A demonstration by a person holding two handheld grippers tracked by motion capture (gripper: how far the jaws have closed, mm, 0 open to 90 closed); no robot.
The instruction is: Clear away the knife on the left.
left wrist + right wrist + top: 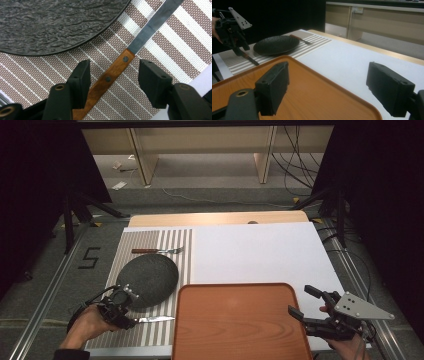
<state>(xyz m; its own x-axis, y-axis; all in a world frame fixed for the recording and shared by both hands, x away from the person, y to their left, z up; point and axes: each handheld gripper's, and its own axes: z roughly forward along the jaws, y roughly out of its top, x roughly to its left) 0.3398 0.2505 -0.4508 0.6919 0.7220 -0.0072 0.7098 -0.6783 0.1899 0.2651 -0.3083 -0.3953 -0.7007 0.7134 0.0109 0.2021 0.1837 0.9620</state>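
At the bottom of the left gripper view, the wooden handle of a knife (pixel 110 77), warm brown with two dark rivets, is seen between the two black, blocky jaws of the left gripper (pixel 113 75); the jaws stand apart on each side of the handle and a gap is kept to it on both sides, so nothing is clamped. The flat grey steel blade runs away to the upper right of that frame. The knife lies on a woven placemat (pixel 175 37) with brown and white stripes, and just beside it, at the upper left, the rough, stone-like surface of a round dark plate (pixel 50 22) is shown. In the high view, the left gripper (pixel 131 319) is held low at the lower left by a hand (pixel 87 327), pointed down onto the handle. At the bottom centre a smooth orange-brown tray (pixel 240 325) with rounded corners is placed on a white board (pixel 260 250). At the lower right the right gripper (pixel 305 301) is held level above the tray's edge, its jaws wide apart and empty. Farther up, a fork (pixel 157 251) with a wooden handle lies across the placemat.
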